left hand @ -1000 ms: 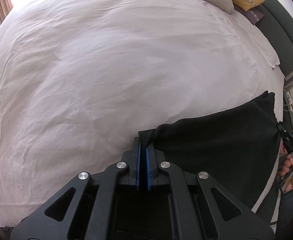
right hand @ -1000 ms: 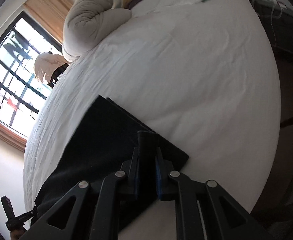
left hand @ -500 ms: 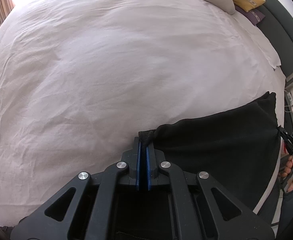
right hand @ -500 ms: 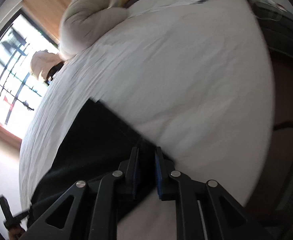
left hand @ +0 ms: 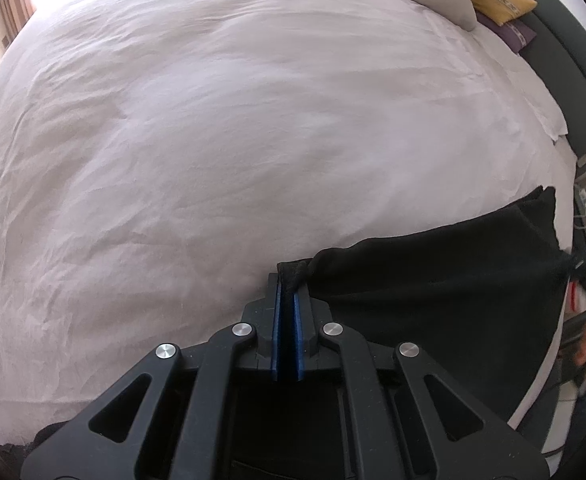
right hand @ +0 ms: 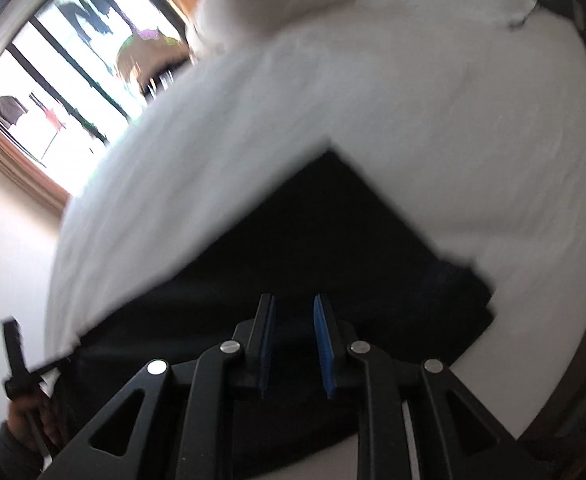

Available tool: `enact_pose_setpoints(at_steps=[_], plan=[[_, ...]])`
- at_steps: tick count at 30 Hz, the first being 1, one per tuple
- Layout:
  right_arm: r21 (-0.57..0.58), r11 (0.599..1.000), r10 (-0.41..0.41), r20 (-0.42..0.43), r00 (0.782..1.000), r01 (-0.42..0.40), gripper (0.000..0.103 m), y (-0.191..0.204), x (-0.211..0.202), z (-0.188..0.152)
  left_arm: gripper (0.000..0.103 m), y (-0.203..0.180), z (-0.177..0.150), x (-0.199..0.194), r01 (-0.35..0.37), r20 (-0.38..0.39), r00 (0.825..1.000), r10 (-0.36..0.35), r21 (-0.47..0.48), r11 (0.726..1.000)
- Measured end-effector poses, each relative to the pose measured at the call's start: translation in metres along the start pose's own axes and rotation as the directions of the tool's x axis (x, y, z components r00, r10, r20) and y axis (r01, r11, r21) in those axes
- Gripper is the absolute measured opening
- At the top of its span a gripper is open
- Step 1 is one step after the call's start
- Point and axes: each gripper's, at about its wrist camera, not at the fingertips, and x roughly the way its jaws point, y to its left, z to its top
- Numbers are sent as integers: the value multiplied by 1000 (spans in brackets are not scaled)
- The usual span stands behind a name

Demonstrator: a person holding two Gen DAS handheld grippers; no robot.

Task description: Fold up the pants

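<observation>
One wide white bed (left hand: 253,140), windowed room.

Black pants (left hand: 433,292) lie flat on white bedding, folded into a broad panel; one corner bunched between the left gripper's (left hand: 288,280) fingertips; the rest spreads beneath the right gripper (right hand: 293,308).

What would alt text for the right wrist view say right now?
The right gripper, jaws just opened and apart with nothing clamped, hangs over black pants lying on a white bed. The frame is motion-blurred; a window shows at upper left.
</observation>
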Motion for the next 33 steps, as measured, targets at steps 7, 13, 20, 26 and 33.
enact_pose_setpoints(at_steps=[7,13,20,26,33], plan=[[131,985,-121,54,991,113,2,-65,-22,-17,8,16,1,-9,80,16,997,-79,-42,996],[-16,1000,-15,129,991,17,34,-1,-41,-10,8,17,10,-38,15,84,996,-11,-43,999],[-49,998,44,-27,999,-45,37,24,17,-23,8,8,17,-61,22,144,989,-18,-30,999],[21,999,46,4,999,-46,37,-11,7,-27,8,-80,3,-27,211,-57,977,-203,241,947],[17,999,-45,28,999,45,37,-19,-15,-36,8,-65,26,27,214,-66,976,-208,87,973]])
